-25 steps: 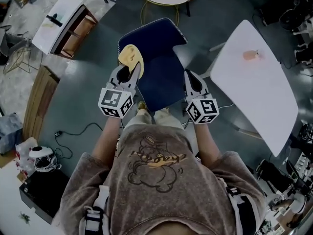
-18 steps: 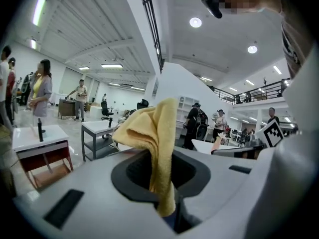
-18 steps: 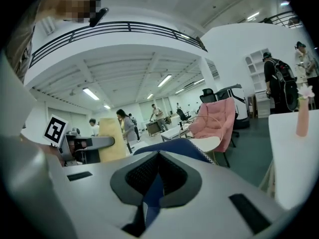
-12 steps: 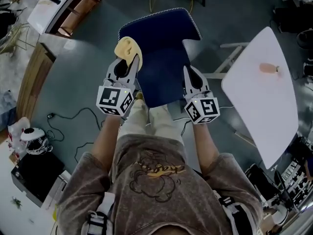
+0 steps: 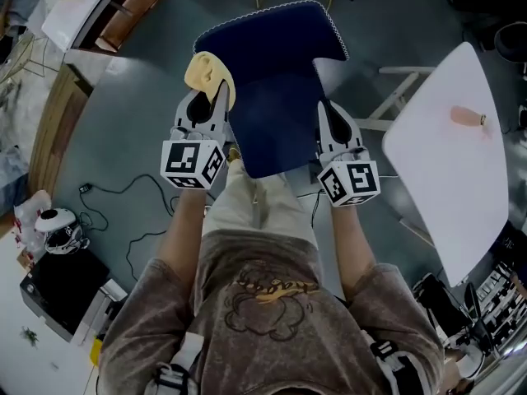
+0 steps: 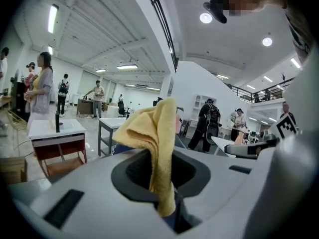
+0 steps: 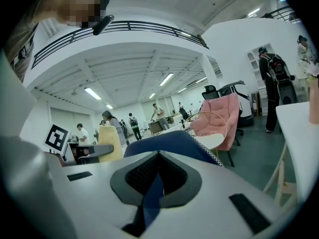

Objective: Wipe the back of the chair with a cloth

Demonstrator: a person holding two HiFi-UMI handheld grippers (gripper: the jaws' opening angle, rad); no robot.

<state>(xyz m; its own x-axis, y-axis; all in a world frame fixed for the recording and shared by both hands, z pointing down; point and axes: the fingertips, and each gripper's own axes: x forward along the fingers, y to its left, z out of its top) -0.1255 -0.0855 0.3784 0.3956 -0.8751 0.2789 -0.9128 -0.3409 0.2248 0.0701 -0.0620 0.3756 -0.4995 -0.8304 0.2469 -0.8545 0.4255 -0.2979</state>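
As the head view looks steeply down, nearest is the person's grey-brown printed T-shirt (image 5: 263,303), with both forearms reaching forward.

Left gripper (image 5: 212,104): at the left edge of the dark blue chair back (image 5: 276,126). Fingers are pressed together on a yellow cloth (image 5: 204,71). The cloth bunches up beyond the fingertips and lies against the chair's left edge. The left gripper view shows it running down between the fingers, with a sliver of dark blue under it in the gap. Cannot tell whether chair fabric is caught there too.

Right gripper (image 5: 328,115): at the right edge of the chair back, level with the left one. Fingers are closed on the blue fabric, and the right gripper view shows a blue strip running between them.

Chair: the panel between the two grippers is plain blue. The farther, wider part carries a white-stitched rim.

Left of the person, a black cable (image 5: 123,192) trails over the grey floor (image 5: 148,122), with a white helmet-like object (image 5: 58,223) near it.

Right of the chair and apart from it stands a white worktop (image 5: 445,179) with a small pinkish object (image 5: 467,117) on it.

Far left: a wooden shelf unit (image 5: 123,15).

Farther off in the right gripper view there is a pink chair (image 7: 219,116). Both gripper views show people standing in a large hall.
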